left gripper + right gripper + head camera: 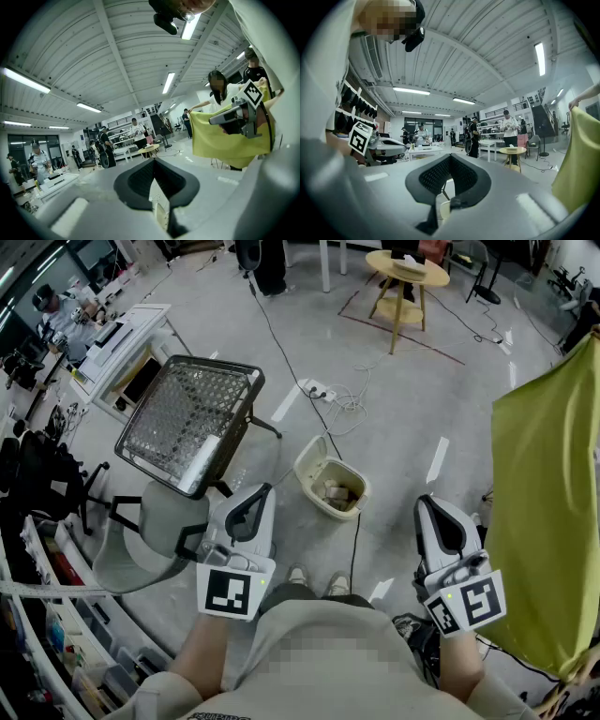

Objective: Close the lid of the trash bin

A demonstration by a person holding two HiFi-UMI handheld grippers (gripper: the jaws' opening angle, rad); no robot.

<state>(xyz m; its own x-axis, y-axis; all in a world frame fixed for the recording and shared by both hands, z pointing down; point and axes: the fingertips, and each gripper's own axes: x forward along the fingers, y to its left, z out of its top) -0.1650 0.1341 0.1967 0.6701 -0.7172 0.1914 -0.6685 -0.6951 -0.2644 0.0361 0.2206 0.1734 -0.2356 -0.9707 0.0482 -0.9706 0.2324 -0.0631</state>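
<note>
A cream trash bin [330,479] stands on the grey floor just ahead of my feet. Its top is open and some rubbish shows inside; its lid seems tipped back at the far-left rim. My left gripper [260,491] is held near my body, left of the bin and apart from it, jaws shut with nothing in them. My right gripper [428,502] is to the bin's right, also shut and holding nothing. In the left gripper view the left gripper [154,161] points up toward the room; in the right gripper view the right gripper [449,157] does the same.
A tilted metal mesh panel [187,423] and a grey chair [155,531] stand left of the bin. A yellow cloth [548,512] hangs at the right. A power strip with cables [322,390] lies beyond the bin. A round wooden table [408,273] stands far back.
</note>
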